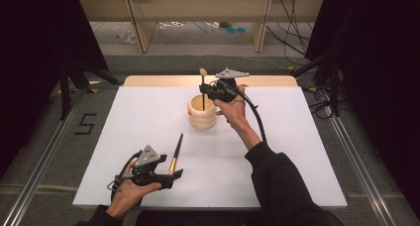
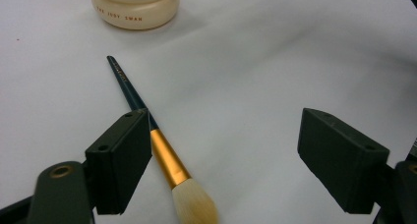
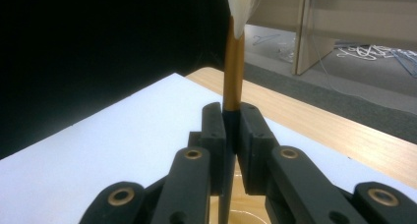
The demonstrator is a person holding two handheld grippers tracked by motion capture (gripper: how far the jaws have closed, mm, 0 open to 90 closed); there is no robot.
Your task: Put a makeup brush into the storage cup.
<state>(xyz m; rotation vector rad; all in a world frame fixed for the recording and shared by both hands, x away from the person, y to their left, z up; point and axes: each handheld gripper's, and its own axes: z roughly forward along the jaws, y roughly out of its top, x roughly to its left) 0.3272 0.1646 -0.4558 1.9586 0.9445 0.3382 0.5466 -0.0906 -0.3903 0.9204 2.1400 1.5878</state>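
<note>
My right gripper point(image 1: 205, 90) was clamped on the dark handle of a makeup brush point(image 3: 233, 71), held upright with the bristles on top, its lower end already inside the mouth of the cream ribbed holder point(image 1: 202, 115) at the far middle of the white table point(image 1: 297, 151). To finish this well I judged I should keep the handle vertical, lower it until the tip rested on the holder's floor, and only then part the jaws, so the holder would not tip. My left gripper point(image 1: 171, 179) rested near the front left edge, jaws wide apart, with the second brush point(image 2: 164, 157) lying flat just inside the left jaw, untouched as far as I could tell.
</note>
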